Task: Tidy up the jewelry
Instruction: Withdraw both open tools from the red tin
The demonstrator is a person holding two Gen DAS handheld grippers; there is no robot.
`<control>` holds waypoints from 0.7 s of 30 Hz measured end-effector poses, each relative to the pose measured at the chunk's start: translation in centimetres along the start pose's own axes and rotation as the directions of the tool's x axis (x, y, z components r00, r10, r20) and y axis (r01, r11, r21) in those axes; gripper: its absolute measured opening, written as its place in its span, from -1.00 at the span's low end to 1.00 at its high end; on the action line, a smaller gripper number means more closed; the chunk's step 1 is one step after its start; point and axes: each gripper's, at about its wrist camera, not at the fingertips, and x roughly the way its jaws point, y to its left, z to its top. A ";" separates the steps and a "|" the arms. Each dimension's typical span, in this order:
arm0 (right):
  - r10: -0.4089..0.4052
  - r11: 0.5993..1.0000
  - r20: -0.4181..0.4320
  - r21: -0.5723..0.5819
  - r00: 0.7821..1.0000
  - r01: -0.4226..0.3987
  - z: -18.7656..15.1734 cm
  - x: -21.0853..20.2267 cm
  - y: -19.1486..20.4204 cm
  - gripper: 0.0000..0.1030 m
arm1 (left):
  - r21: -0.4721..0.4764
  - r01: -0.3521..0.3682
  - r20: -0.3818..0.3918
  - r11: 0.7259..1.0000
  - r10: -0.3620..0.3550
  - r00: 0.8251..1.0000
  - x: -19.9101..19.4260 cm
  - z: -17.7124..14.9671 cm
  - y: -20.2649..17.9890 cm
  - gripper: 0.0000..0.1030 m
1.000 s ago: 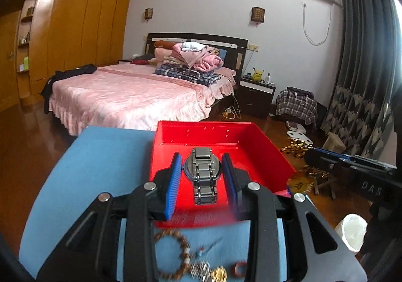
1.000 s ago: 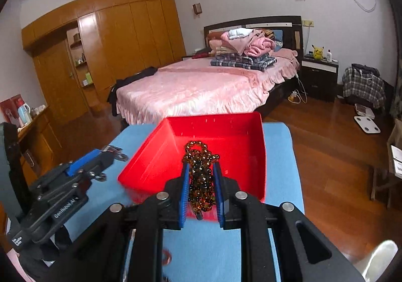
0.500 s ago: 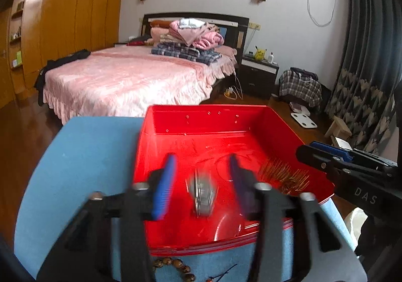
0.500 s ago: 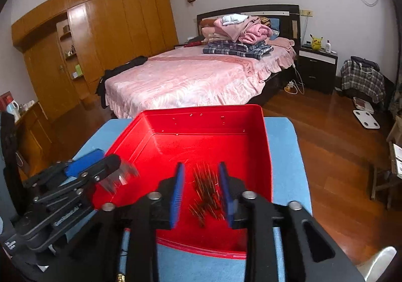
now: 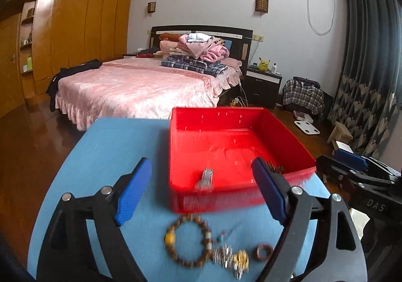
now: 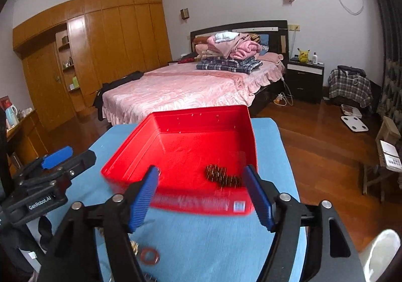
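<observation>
Jewelry lies ahead of both your grippers. Your left gripper (image 5: 202, 190) has just been spreading its jaws and grips nothing; the silver metal watch (image 5: 206, 178) rests in the red plastic tray (image 5: 176, 146). Your right gripper (image 6: 201, 191) has likewise been opening, empty, with the dark beaded necklace (image 6: 222, 176) in the tray. A brown wooden bead bracelet (image 5: 187, 240) and reddish ring (image 5: 263, 251) lie on the blue tabletop (image 5: 113, 144).

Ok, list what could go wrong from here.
1. The watch lies close to the red tray's near wall, so a low pass of the left gripper could knock it.
2. The bead bracelet, charms and ring lie bunched together on the blue table, so one grab might drag a neighbour.
3. Both grippers, whose jaws have just been opening, work side by side and could collide.
</observation>
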 end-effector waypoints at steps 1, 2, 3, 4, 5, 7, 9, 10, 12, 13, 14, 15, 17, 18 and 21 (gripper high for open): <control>-0.014 1.000 0.008 -0.004 1.000 0.014 -0.9 -0.9 0.3 0.39 | 0.003 -0.008 -0.004 1.000 0.008 1.000 -0.8 -0.8 0.0 0.60; -0.024 1.000 0.013 -0.006 1.000 0.024 -1.4 -1.4 0.6 0.40 | 0.007 -0.012 -0.006 1.000 0.012 1.000 -1.3 -1.2 0.0 0.61; -0.032 0.999 0.017 -0.008 0.999 0.032 -2.1 -2.0 0.9 0.40 | 0.013 -0.021 -0.007 1.000 0.021 1.000 -1.9 -1.9 0.0 0.61; -0.037 0.999 0.018 -0.009 0.999 0.037 -2.8 -2.5 1.2 0.40 | 0.018 -0.030 -0.007 0.999 0.030 1.000 -2.3 -2.4 0.0 0.61; -0.043 0.999 0.019 -0.008 0.999 0.043 -3.6 -3.1 1.6 0.40 | 0.027 -0.042 -0.006 0.999 0.043 0.999 -3.1 -3.2 0.0 0.61; -0.046 0.999 0.012 -0.021 0.999 0.046 -5.0 -4.0 2.5 0.40 | 0.038 -0.059 -0.009 0.998 0.059 0.998 -4.1 -4.4 0.0 0.61; -0.056 0.998 0.010 -0.033 0.998 0.057 -6.4 -4.9 3.4 0.40 | 0.049 -0.075 -0.022 0.996 0.076 0.997 -5.0 -5.9 0.2 0.61; -0.056 0.998 0.012 -0.037 0.998 0.057 -6.9 -5.3 3.7 0.40 | 0.050 -0.079 -0.031 0.996 0.080 0.996 -5.3 -6.5 0.4 0.61; -0.055 0.998 0.014 -0.035 0.998 0.056 -7.9 -5.9 4.4 0.40 | 0.052 -0.078 -0.051 0.996 0.080 0.995 -6.0 -8.0 0.4 0.61; -0.050 0.998 0.014 -0.030 0.999 0.050 -8.3 -6.3 4.5 0.40 | 0.053 -0.076 -0.061 0.996 0.079 0.995 -6.2 -8.5 0.4 0.61; -0.047 0.999 0.017 -0.026 0.999 0.047 -8.9 -6.7 4.7 0.40 | 0.056 -0.072 -0.077 0.996 0.077 0.994 -6.3 -9.2 0.4 0.61; -0.050 0.998 0.020 -0.027 0.999 0.050 -9.3 -7.0 4.8 0.40 | 0.061 -0.067 -0.093 0.996 0.072 0.993 -6.2 -9.8 0.4 0.61; -0.056 0.998 0.022 -0.036 0.998 0.057 -10.1 -7.5 4.9 0.40 | 0.081 -0.061 -0.117 0.995 0.071 0.991 -6.1 -11.0 0.1 0.59; -0.060 0.997 0.018 -0.042 0.998 0.061 -10.4 -7.6 4.9 0.40 | 0.086 -0.061 -0.126 0.994 0.072 0.989 -6.0 -11.3 0.0 0.58; -0.065 0.997 0.007 -0.031 0.998 0.065 -11.0 -7.8 4.6 0.40 | 0.080 -0.053 -0.146 0.995 0.064 0.987 -6.0 -12.4 -0.4 0.55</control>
